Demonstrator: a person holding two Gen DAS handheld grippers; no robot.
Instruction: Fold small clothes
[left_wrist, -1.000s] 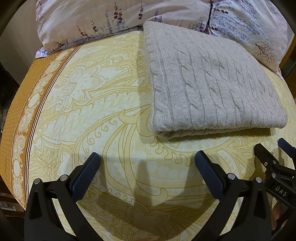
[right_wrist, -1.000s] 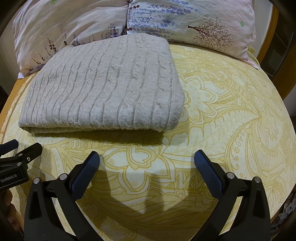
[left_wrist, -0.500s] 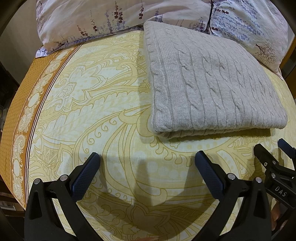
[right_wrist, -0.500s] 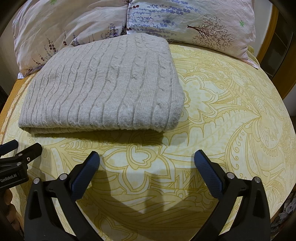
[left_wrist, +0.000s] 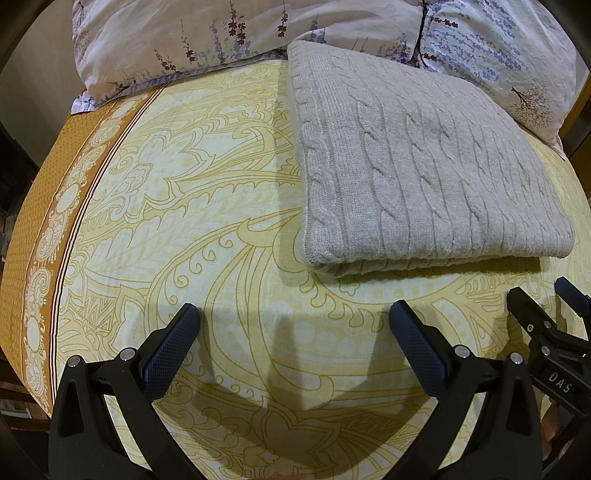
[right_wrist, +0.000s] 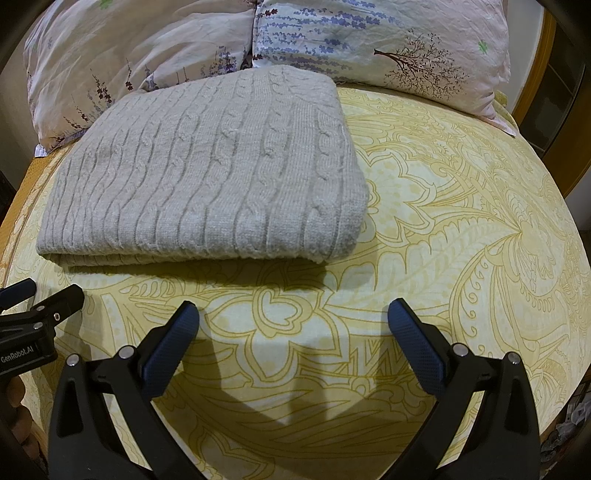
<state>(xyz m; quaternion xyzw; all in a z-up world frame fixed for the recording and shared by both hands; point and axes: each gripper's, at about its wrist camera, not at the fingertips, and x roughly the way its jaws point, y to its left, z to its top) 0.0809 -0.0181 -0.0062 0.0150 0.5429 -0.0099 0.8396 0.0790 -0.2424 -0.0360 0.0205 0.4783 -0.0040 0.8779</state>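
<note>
While the grey cable-knit sweater (left_wrist: 424, 173) lies folded into a neat rectangle on the yellow patterned bedspread (left_wrist: 221, 206), both tools hover short of it, spread wide and gripping nothing. From the left gripper (left_wrist: 293, 343) it sits at one o'clock; from the right gripper (right_wrist: 291, 341), at eleven. Floral pillows (right_wrist: 369, 40) touch its far edge.
</note>
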